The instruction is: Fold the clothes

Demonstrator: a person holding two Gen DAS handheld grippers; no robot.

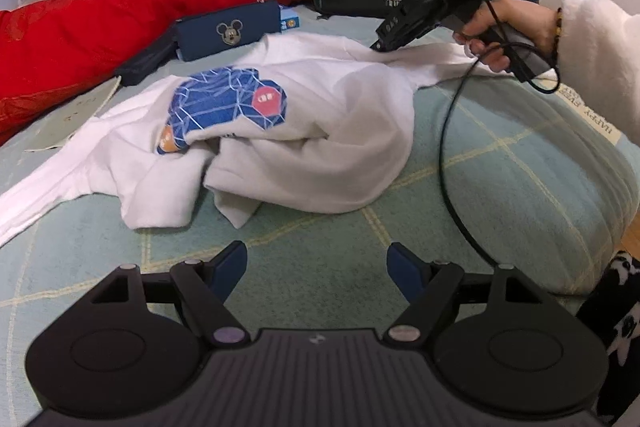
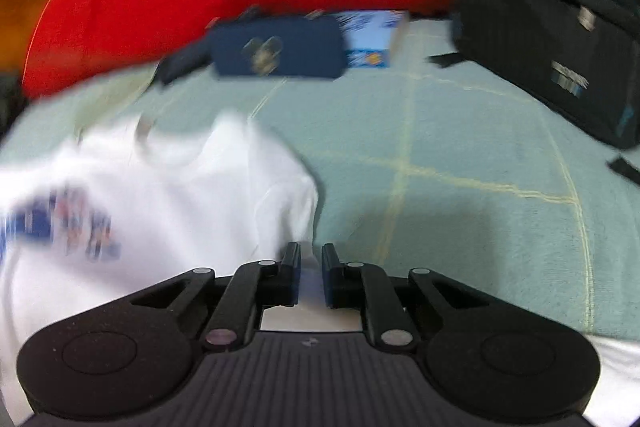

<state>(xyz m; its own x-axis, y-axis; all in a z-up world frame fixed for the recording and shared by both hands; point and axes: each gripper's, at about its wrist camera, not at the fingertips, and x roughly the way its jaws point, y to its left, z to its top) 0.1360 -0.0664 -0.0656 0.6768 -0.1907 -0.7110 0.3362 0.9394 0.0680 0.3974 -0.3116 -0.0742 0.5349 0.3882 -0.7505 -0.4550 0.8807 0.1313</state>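
white sweatshirt (image 1: 280, 131) lies rumpled on the green bedspread (image 1: 500, 187) just in front of the navy pouch (image 1: 230, 29), right gripper (image 2: 311, 267) pinched narrow on its edge, left gripper (image 1: 318, 267) gaping wide and empty—better draw that cloth taut and flat.

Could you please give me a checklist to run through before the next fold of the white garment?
1. Right hand-held gripper closed on white garment fabric: ok, white cloth sits between the near-closed fingers.
2. Left hand-held gripper free and open: ok.
3. Garment flat: not ok, bunched and creased.
4. Bedspread in front of the left gripper bare: ok.
5. Pencil case apart from the garment: cannot tell, edges meet in view.
6. Cable away from the cloth: ok.
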